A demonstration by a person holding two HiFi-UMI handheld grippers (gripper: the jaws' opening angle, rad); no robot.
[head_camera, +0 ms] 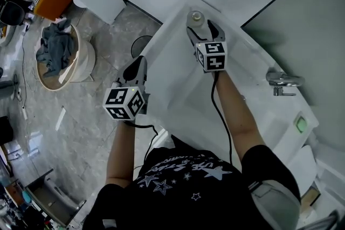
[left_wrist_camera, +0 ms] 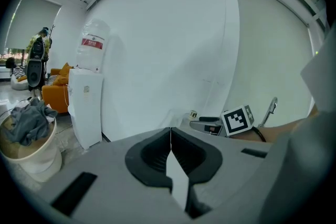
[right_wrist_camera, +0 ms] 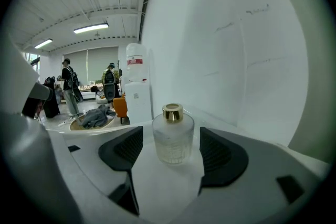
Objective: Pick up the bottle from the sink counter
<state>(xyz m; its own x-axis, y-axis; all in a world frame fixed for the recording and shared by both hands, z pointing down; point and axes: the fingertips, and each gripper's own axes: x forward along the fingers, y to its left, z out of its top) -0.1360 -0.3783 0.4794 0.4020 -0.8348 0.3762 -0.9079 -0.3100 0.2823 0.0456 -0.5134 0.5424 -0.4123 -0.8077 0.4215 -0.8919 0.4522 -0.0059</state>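
Observation:
A small frosted glass bottle [right_wrist_camera: 173, 139] with a gold cap stands upright on the white sink counter [right_wrist_camera: 163, 186], near its far corner. In the head view the bottle [head_camera: 197, 17] is just past my right gripper [head_camera: 204, 28]. My right gripper [right_wrist_camera: 170, 150] is open, its dark pads [right_wrist_camera: 220, 155] either side of the bottle with a gap on each side and no contact. My left gripper [head_camera: 138, 66] hangs over the counter's left edge [head_camera: 156, 51], well away from the bottle. Its jaws are shut with nothing between them [left_wrist_camera: 170, 150]. The left gripper view shows the bottle's cap [left_wrist_camera: 193, 114] far off.
A chrome faucet [head_camera: 281, 81] stands on the right of the sink basin [head_camera: 180, 83]. On the floor to the left are a round basket with grey cloth [head_camera: 58, 56] and a white water dispenser [left_wrist_camera: 85, 97]. A wall rises close behind the bottle. People stand far back in the room.

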